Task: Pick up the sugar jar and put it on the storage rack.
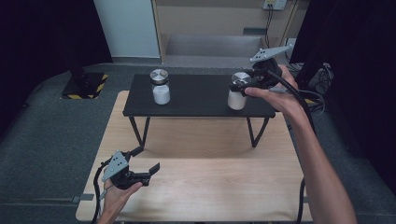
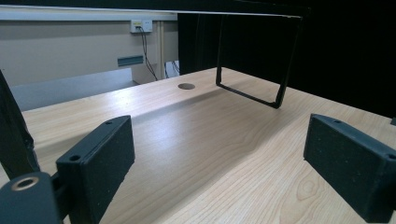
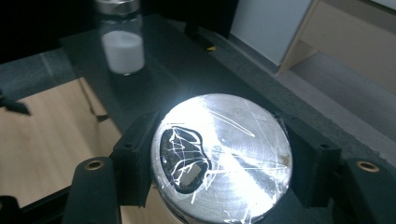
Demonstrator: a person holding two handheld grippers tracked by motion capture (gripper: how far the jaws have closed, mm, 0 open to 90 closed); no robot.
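Nearest to you, your left gripper [image 1: 148, 164] is hovering low over the front left part of the pale wooden worktop [image 1: 210, 186], your left hand [image 1: 116, 193] wrapping its body from below. Its black fingers [image 2: 100, 163] are standing wide apart with nothing but bare wood grain between them. In the left gripper view you are looking along those fingers toward a small round hole in the worktop [image 2: 186, 86] and a thin black metal leg frame [image 2: 254, 93] beyond it.

Farther out, the low black shelf on thin metal legs [image 1: 196, 95] is standing across the back of the worktop. Your right hand [image 1: 280, 95] is reaching over its right end, and your right gripper [image 1: 239, 85] is clamping the silver metal lid of the clear glass jar holding white powder [image 1: 236, 99]. In the right gripper view the fingers [image 3: 135, 158] are pressing on opposite sides of that scratched, shiny round lid [image 3: 224, 158], seen from above. The jar is sitting at the shelf's front right area; whether its base is touching the shelf or hanging just above it, you cannot tell.

Farther left on the same shelf, a second clear glass jar with a silver lid and white powder [image 1: 160, 87] is standing upright, well apart from the gripped one.
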